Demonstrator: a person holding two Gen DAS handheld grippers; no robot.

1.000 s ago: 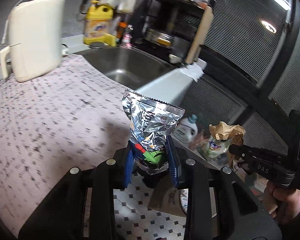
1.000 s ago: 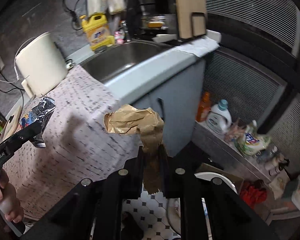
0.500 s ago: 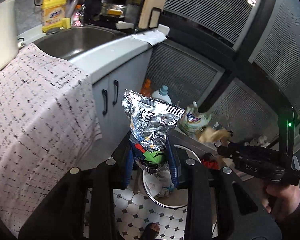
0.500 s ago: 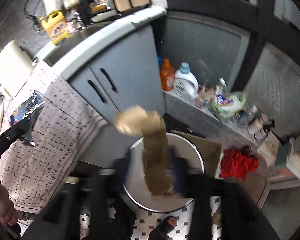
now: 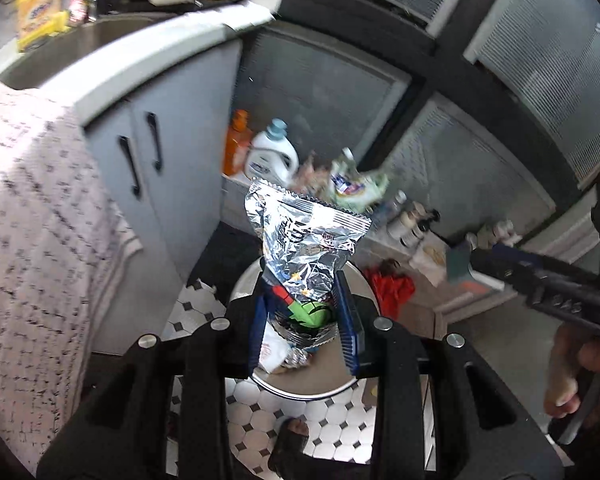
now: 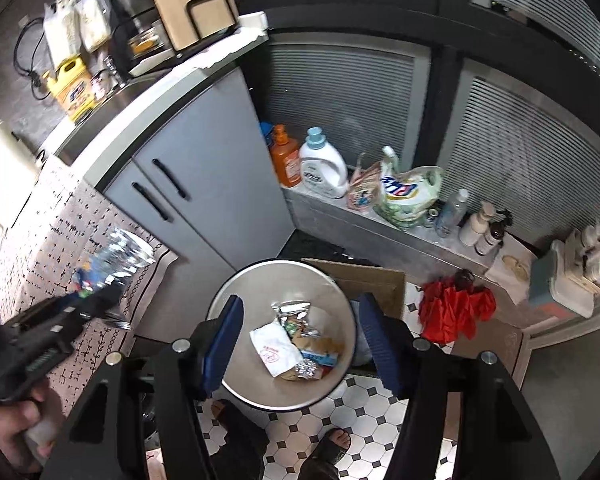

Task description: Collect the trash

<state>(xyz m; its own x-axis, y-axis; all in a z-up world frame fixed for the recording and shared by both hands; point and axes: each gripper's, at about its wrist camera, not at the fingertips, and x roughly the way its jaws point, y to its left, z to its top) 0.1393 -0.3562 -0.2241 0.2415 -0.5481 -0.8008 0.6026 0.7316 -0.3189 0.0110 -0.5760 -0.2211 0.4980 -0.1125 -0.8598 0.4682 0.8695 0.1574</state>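
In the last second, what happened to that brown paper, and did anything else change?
The right gripper let go of the crumpled brown paper: its fingers now stand wide open and empty above the round metal bin, where trash lies. Both grippers swung from the counter down over the bin. Unchanged: the left gripper still clamps the silver snack bag.

Your two views are dim indoors, with black fisheye corners and lines bending hard toward the rims. Your left wrist view is smeared by motion blur, worst on the yellow jug point(image 5: 40, 4) and the surface edge. Glare flashes off the foil wrapper point(image 5: 304, 240). Your right wrist view stays fairly sharp.
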